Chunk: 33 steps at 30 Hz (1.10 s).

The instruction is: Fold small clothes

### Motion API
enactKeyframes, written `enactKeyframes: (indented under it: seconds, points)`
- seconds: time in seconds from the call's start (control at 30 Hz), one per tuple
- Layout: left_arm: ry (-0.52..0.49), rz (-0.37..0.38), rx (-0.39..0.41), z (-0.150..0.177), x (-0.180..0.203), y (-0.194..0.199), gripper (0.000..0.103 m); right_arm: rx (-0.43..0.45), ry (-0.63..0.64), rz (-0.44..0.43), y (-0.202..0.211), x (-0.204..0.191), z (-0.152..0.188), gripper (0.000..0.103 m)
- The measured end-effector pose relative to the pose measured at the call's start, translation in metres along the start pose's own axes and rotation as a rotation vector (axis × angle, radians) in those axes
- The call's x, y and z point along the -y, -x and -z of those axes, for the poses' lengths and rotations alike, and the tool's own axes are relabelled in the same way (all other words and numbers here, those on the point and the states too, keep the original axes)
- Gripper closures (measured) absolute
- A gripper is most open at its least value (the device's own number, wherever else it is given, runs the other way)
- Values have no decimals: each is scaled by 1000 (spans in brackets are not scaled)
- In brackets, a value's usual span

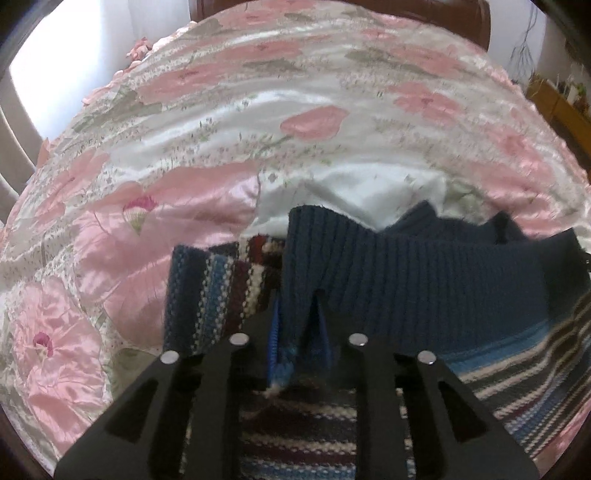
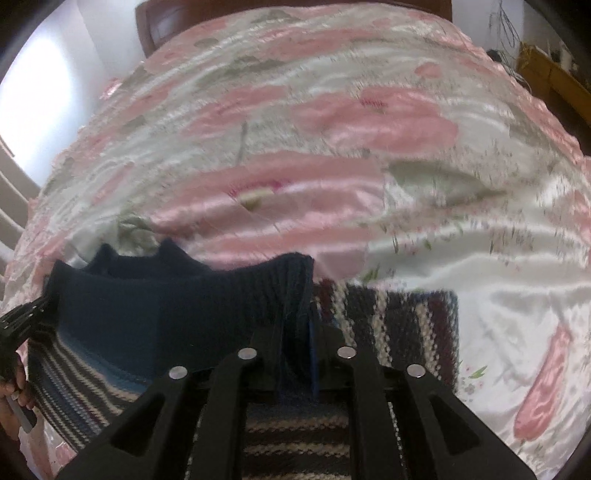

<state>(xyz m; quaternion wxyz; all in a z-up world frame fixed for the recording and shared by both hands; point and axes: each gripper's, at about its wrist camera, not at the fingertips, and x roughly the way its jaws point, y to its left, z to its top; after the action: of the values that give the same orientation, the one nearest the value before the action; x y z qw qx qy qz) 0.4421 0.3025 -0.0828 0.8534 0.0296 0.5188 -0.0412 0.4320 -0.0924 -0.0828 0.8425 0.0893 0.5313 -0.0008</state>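
A small knitted sweater with a navy ribbed hem (image 1: 424,280) and blue, maroon and cream stripes (image 1: 218,291) hangs lifted over the bed. My left gripper (image 1: 297,314) is shut on the left end of the ribbed hem. My right gripper (image 2: 295,332) is shut on the other end of the same hem (image 2: 177,310). The hem stretches between the two grippers, and the striped body (image 2: 402,325) droops below and beside them. The left gripper's black tip (image 2: 22,321) shows at the left edge of the right wrist view, with a hand (image 2: 11,391) beneath it.
A satin bedspread (image 1: 207,122) with pink flowers covers the bed under the sweater. A white cloth (image 1: 369,188) lies on it just beyond the hem. A dark wooden headboard (image 2: 159,26) stands at the far end, and a wooden shelf (image 1: 561,107) at the right.
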Motion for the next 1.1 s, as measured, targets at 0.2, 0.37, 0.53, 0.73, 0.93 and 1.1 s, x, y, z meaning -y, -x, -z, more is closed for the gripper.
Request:
enactKeyframes:
  seconds: [0.2,0.37,0.53,0.73,0.93,1.1]
  points:
    - [10,-27,4,8,-15,8,54,-4,-17,14,12,16,10,66]
    - [50,-62,51,20,-34,50,54,12,-17,-63,62,34,34,64]
    - [18,-5,66,65,-21,104,43,-46,56,-128,100,37,87,57]
    - [-16,100,7,114,5,119,43,-109,71,-172,112,48,144,56]
    - [8,114,-61,135,14,96,43,-166,68,-193,97,52,169,53]
    - [17,95,-131,141,15,70,42,-184,106,-214,100,53,172,92]
